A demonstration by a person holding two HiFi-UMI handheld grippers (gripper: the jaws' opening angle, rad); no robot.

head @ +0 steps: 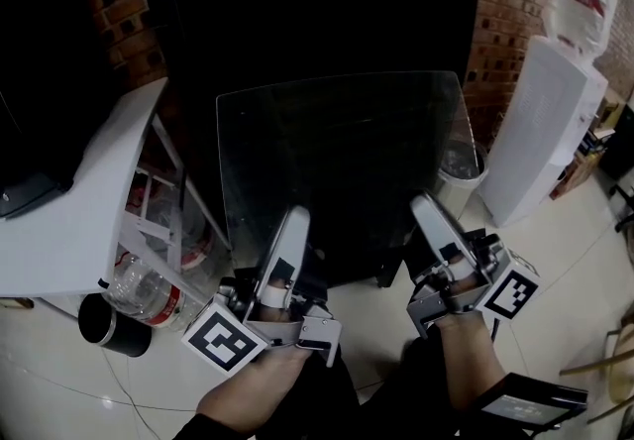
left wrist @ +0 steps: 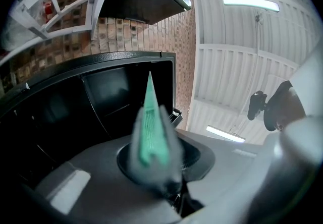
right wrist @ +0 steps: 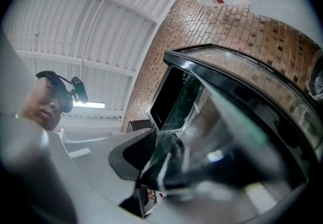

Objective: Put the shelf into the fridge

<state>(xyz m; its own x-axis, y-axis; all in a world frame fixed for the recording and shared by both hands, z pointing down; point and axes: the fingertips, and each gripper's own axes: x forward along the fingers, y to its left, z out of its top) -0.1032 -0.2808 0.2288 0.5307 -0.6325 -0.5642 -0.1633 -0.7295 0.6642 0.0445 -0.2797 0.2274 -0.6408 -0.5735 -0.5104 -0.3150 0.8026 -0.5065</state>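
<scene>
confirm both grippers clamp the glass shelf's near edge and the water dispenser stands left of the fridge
No: the water dispenser stands right of the fridge, as the head view shows. The left gripper and right gripper do clamp the near edge of the glass shelf.

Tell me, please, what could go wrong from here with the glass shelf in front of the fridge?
1. The left gripper and right gripper pinch the glass shelf only at its near edge; the pane reaches far forward, so it may tip or slip from the fingers.
2. Its left edge looks close to the white door and its racks; it might knock them.
3. The far edge could strike the fridge frame if tilted.
</scene>
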